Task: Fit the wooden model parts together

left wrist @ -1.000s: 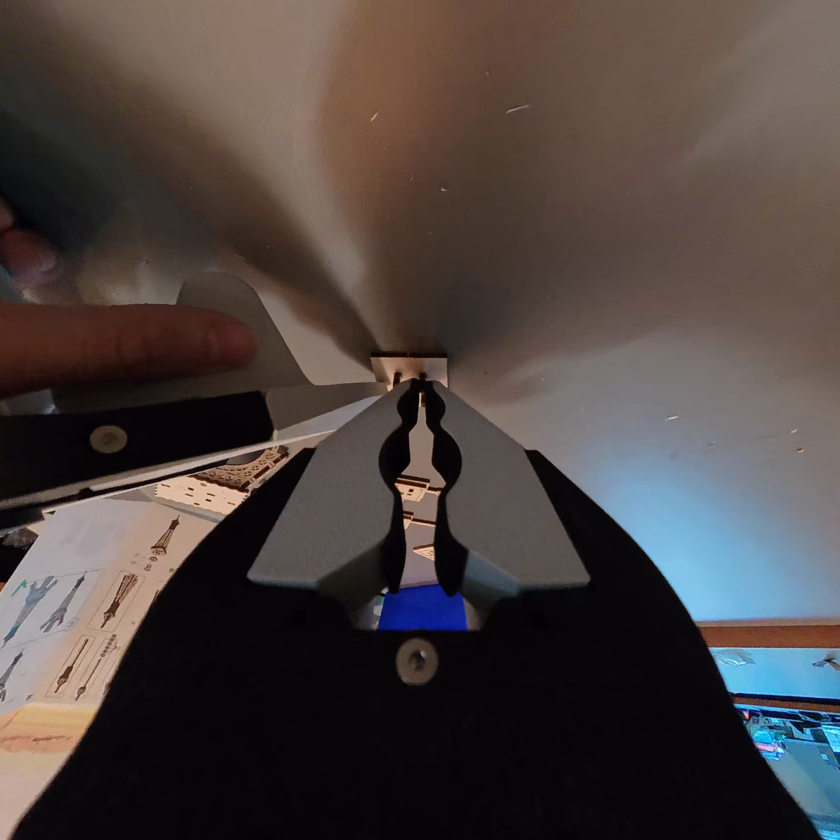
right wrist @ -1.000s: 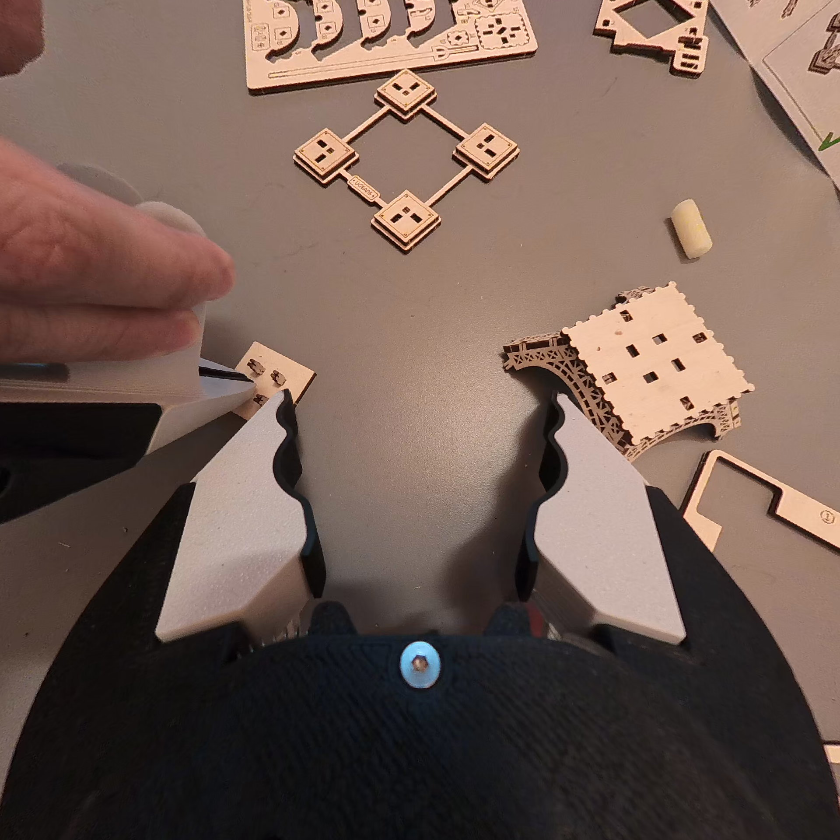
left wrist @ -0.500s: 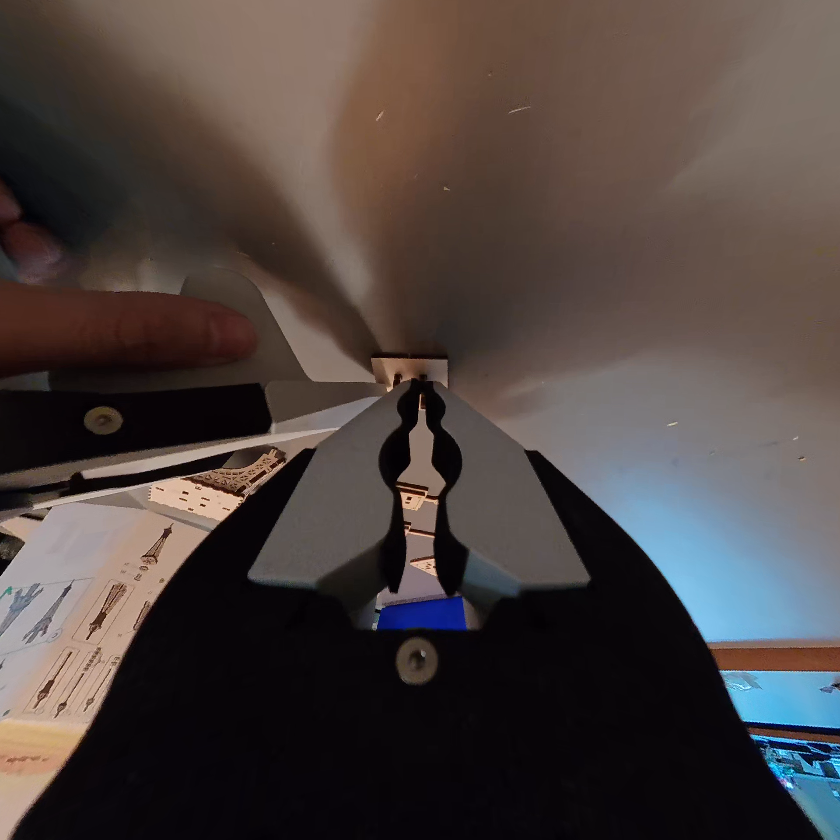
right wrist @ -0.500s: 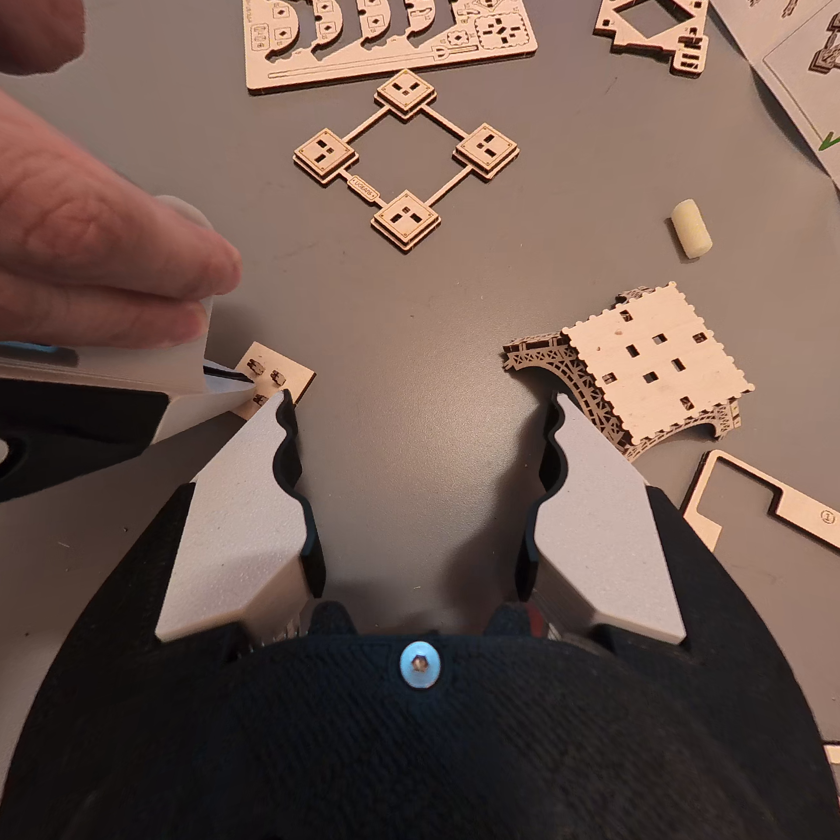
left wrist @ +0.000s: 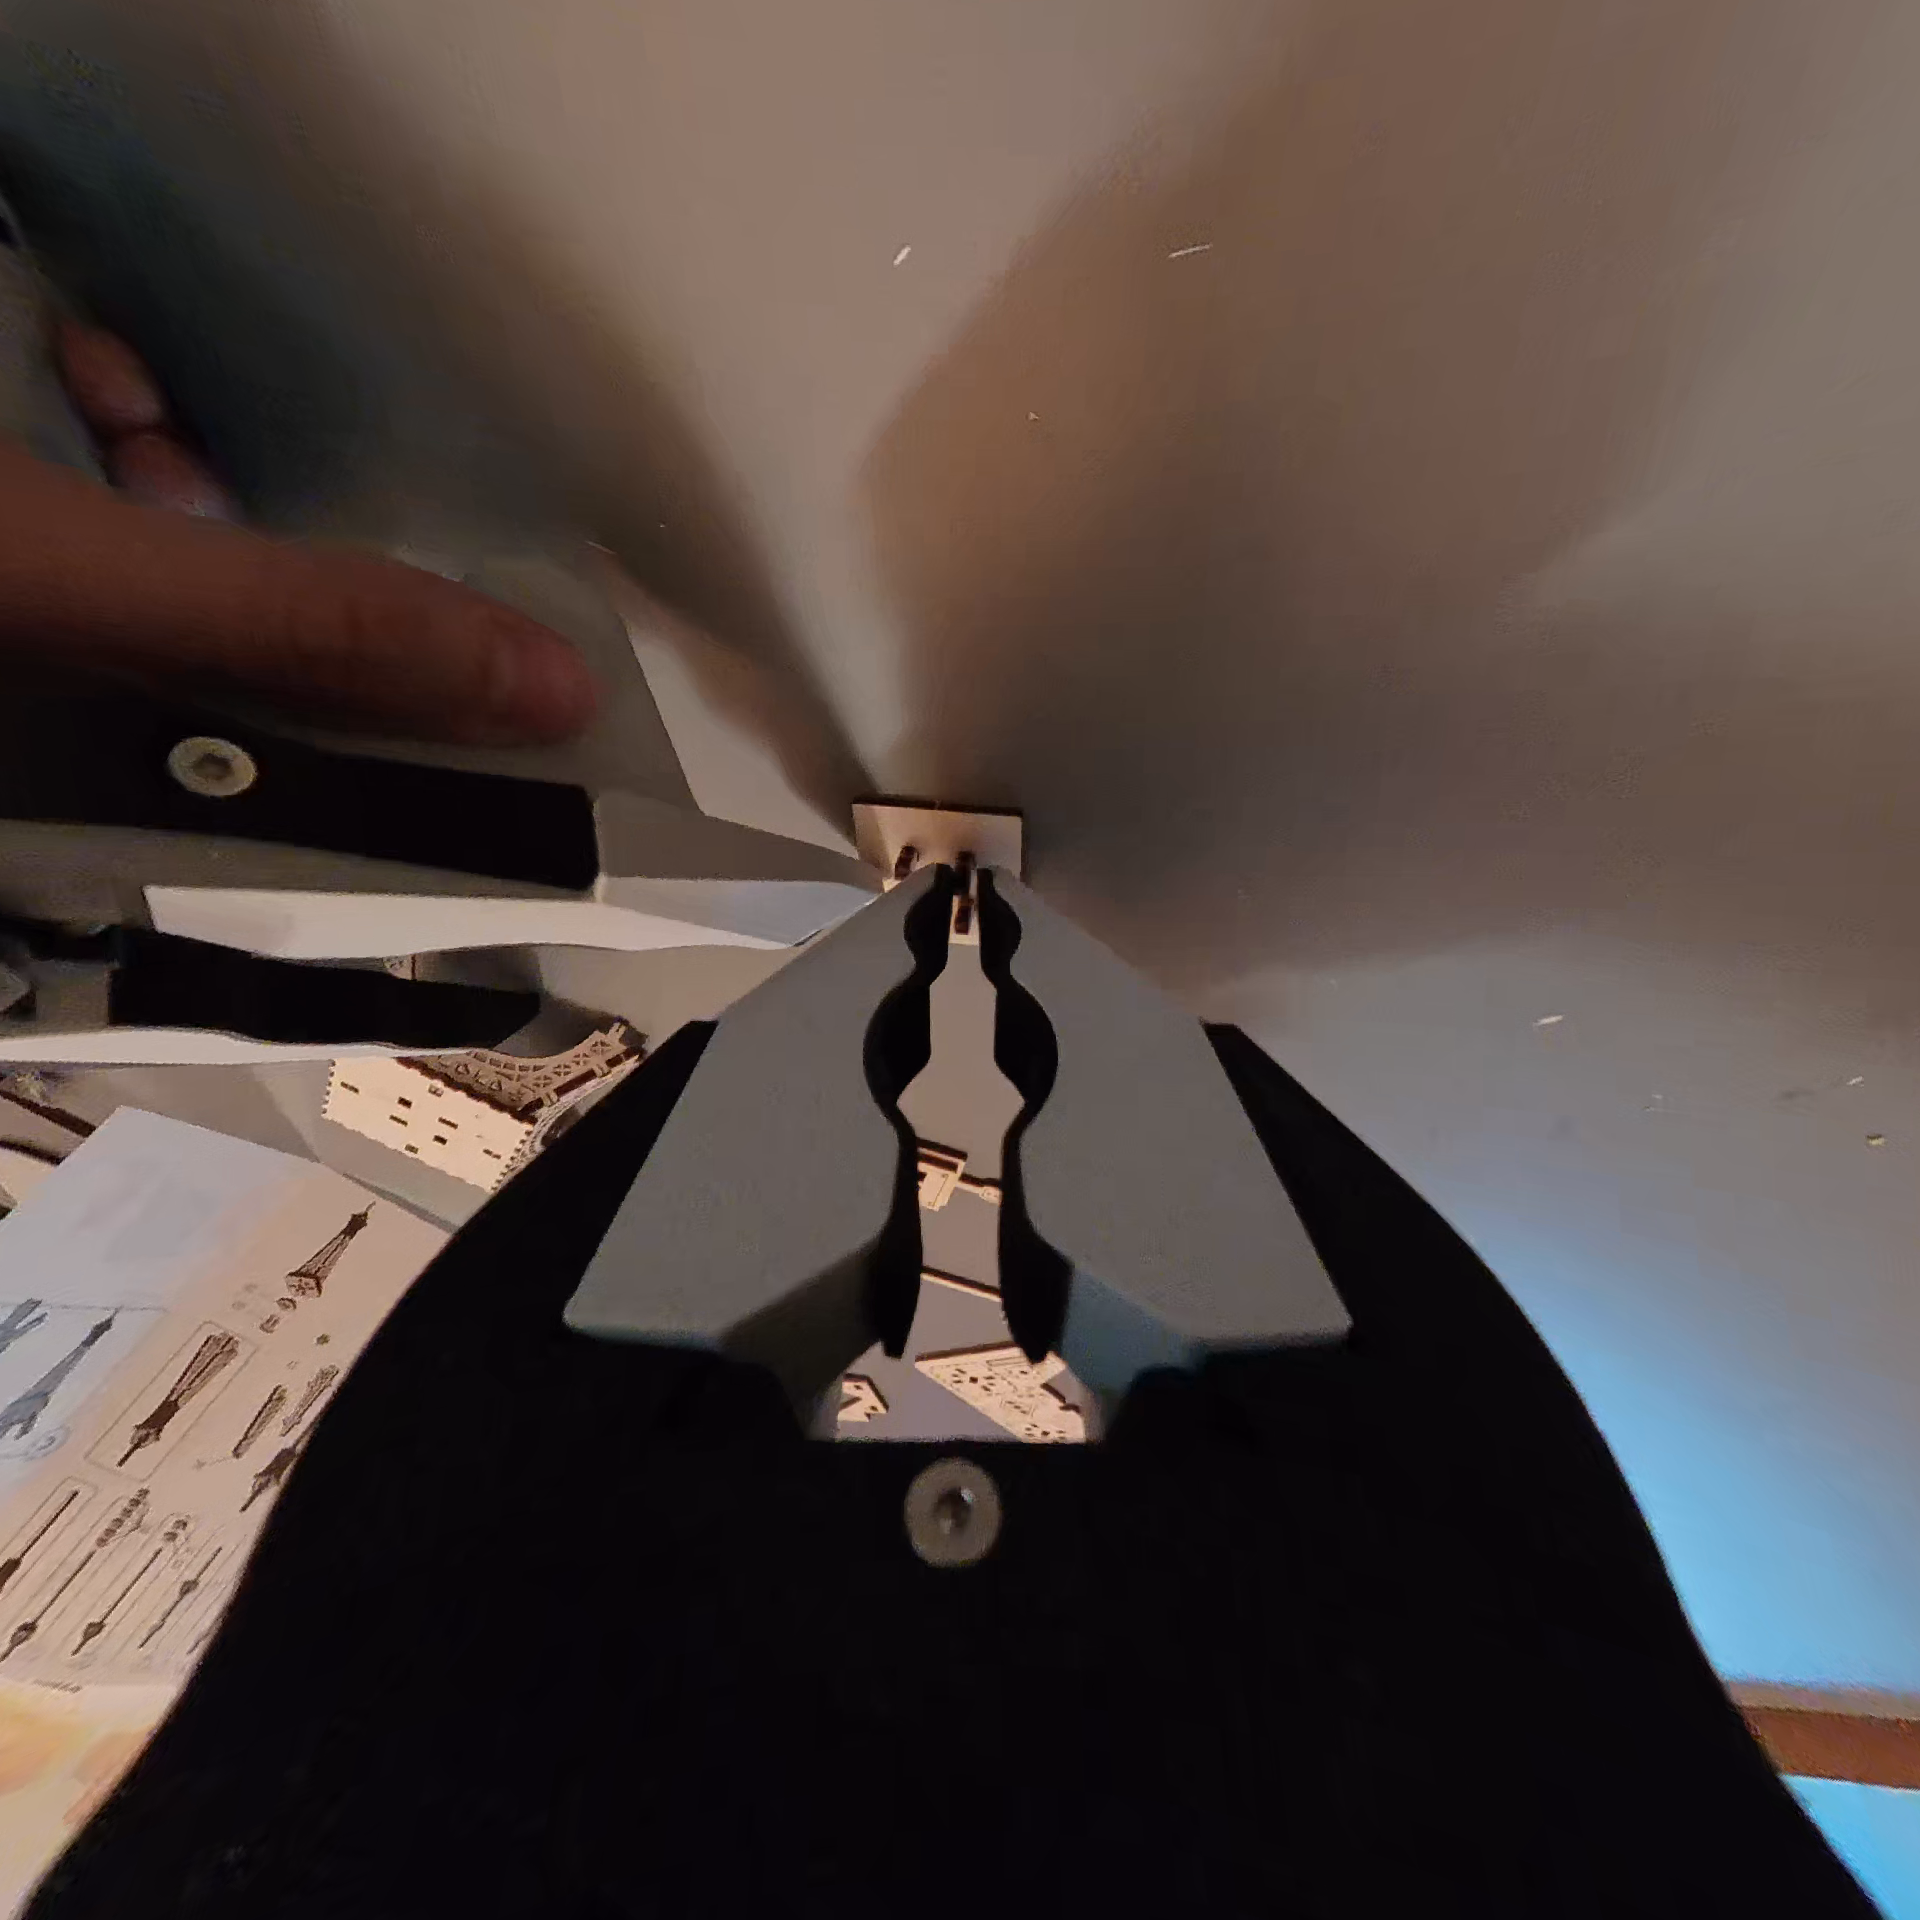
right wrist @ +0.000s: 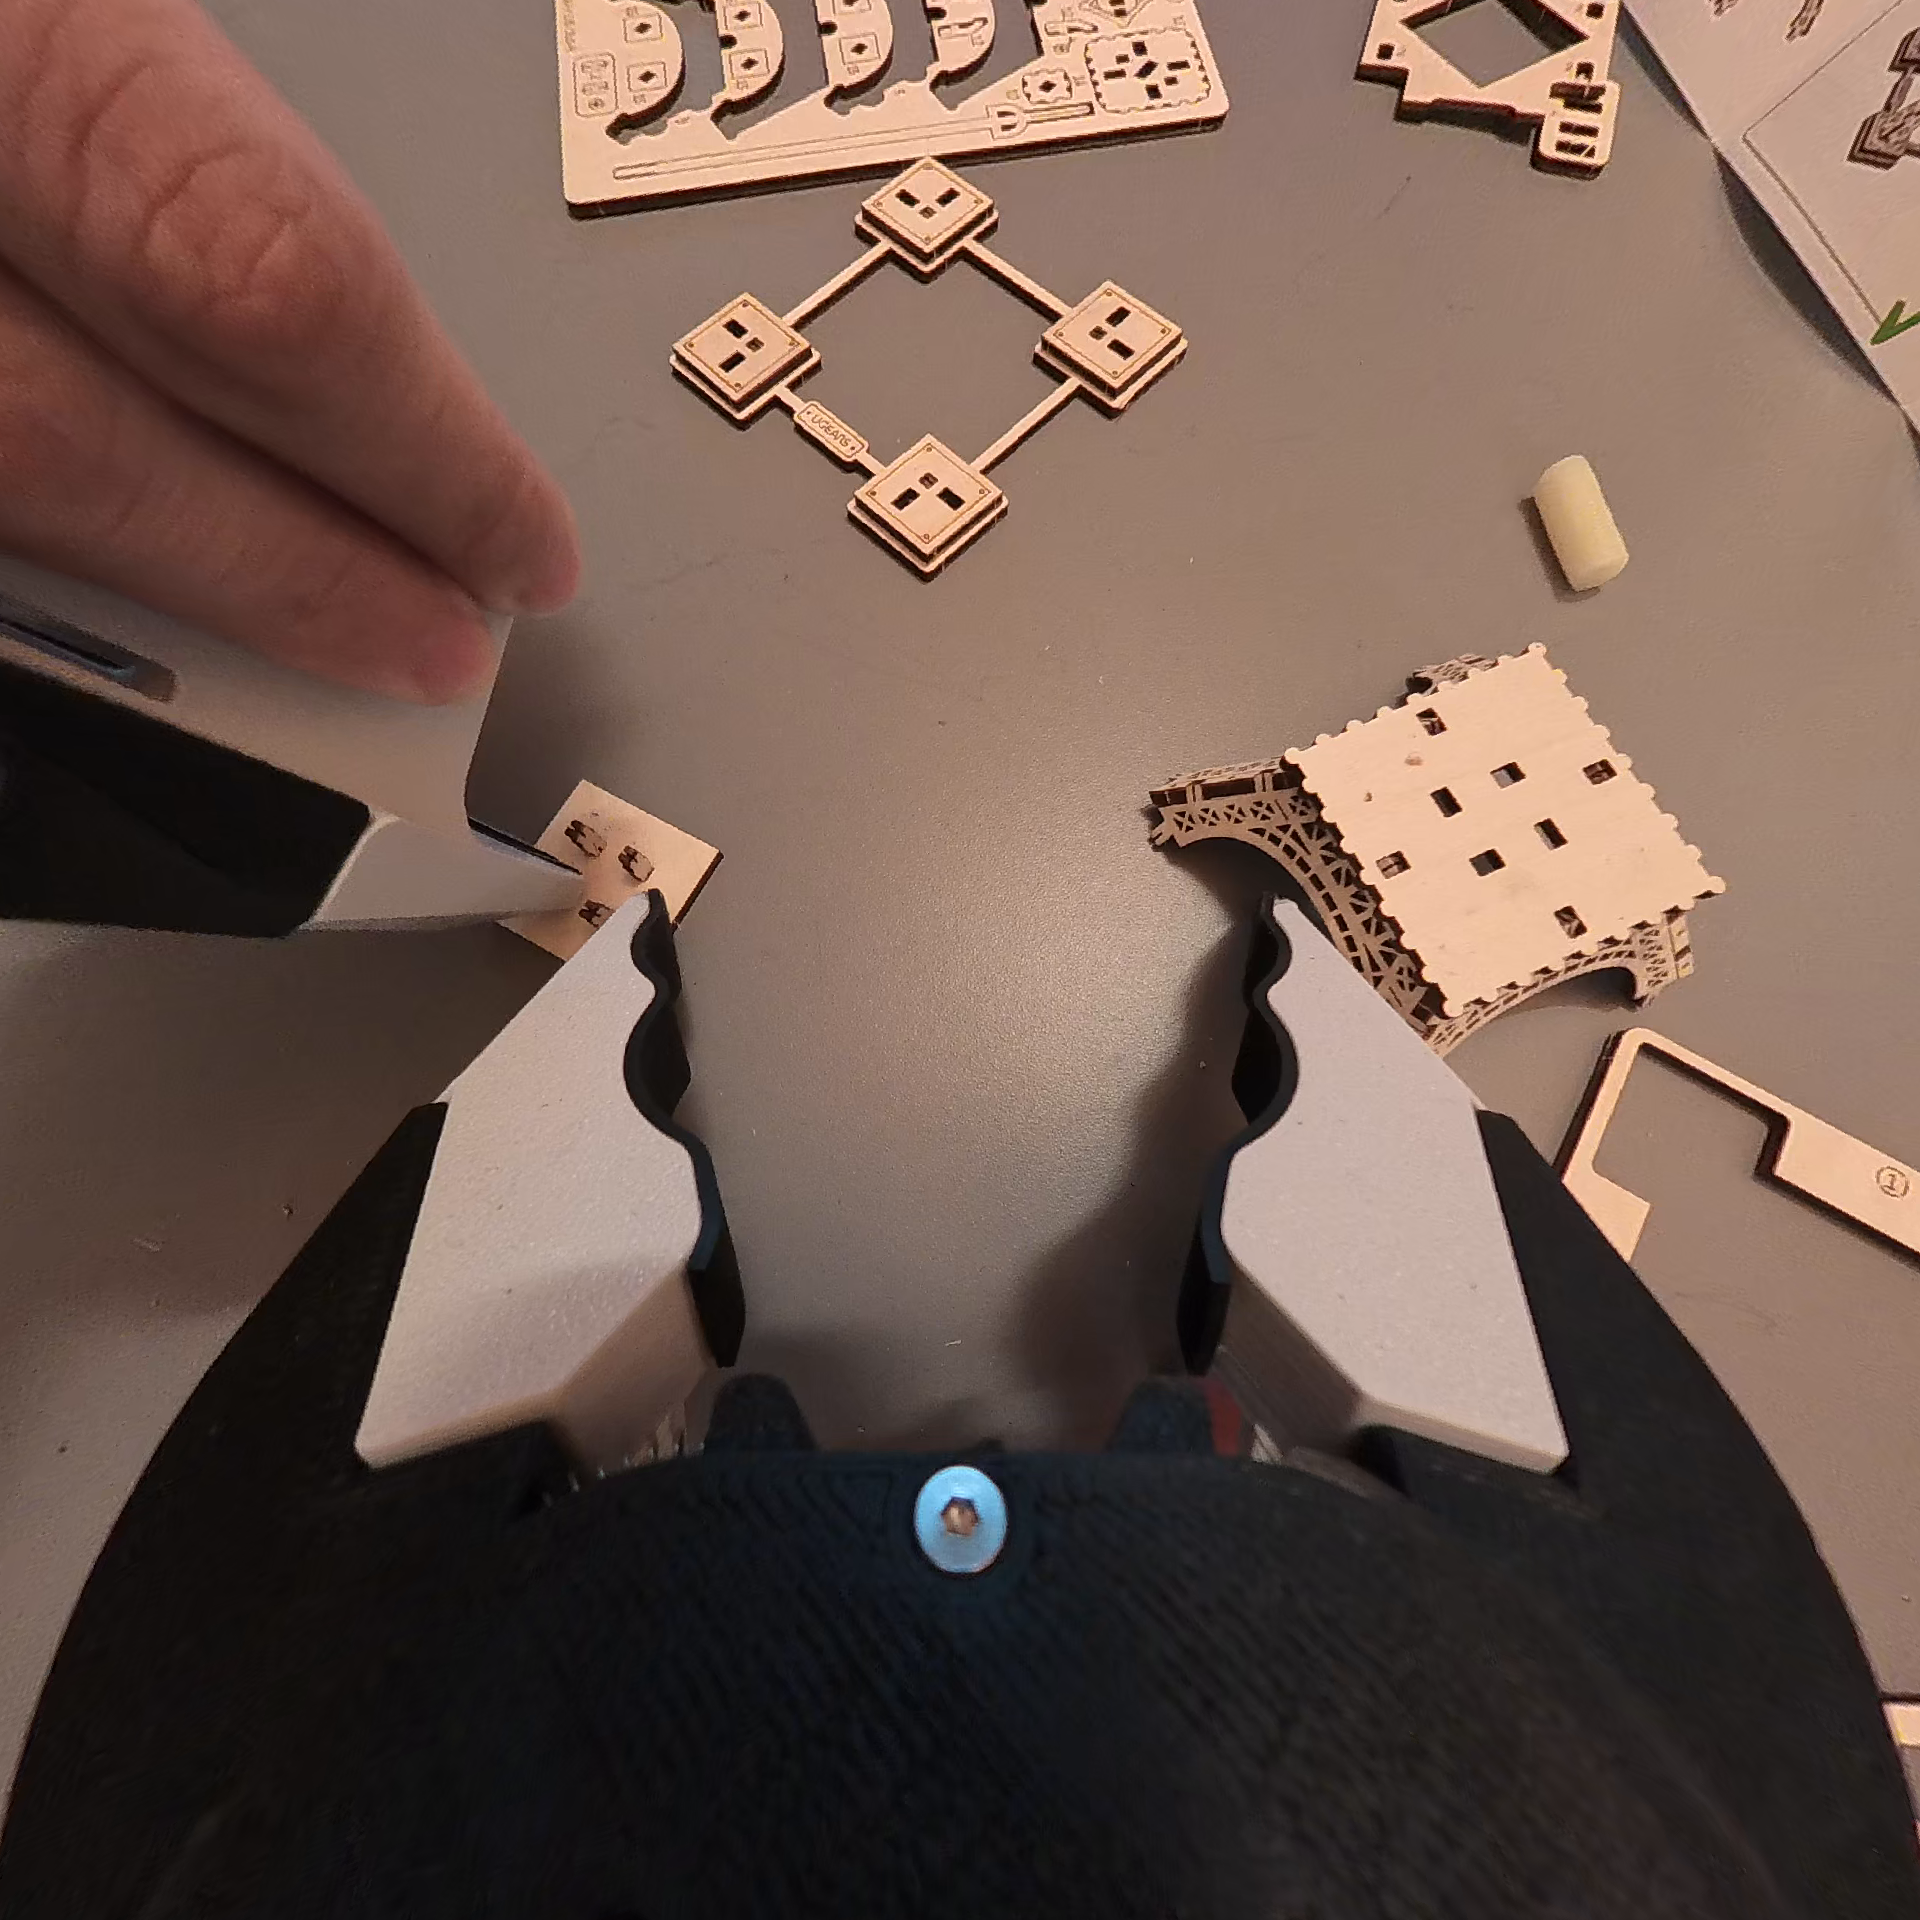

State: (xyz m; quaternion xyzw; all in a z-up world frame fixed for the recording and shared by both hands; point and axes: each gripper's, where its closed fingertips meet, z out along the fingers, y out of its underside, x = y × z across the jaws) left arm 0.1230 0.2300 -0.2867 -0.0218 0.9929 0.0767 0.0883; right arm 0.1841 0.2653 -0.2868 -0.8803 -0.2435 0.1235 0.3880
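Fingers of the left gripper (left wrist: 961,883) pinched a small wooden plate (right wrist: 623,868); the right gripper (right wrist: 961,925) gaped empty, so the plate might slip.

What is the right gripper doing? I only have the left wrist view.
Observer: The right gripper is open and empty, over bare grey table.
Operator: How close is it to the part in the left gripper?
Observer: Its left fingertip sits right beside the small square wooden plate that the left gripper pinches by one edge. I can't tell whether they touch.
Operator: Any loose bits off to the right?
Observer: A short cream cylinder lies on the table, beyond the arched wooden tower base.
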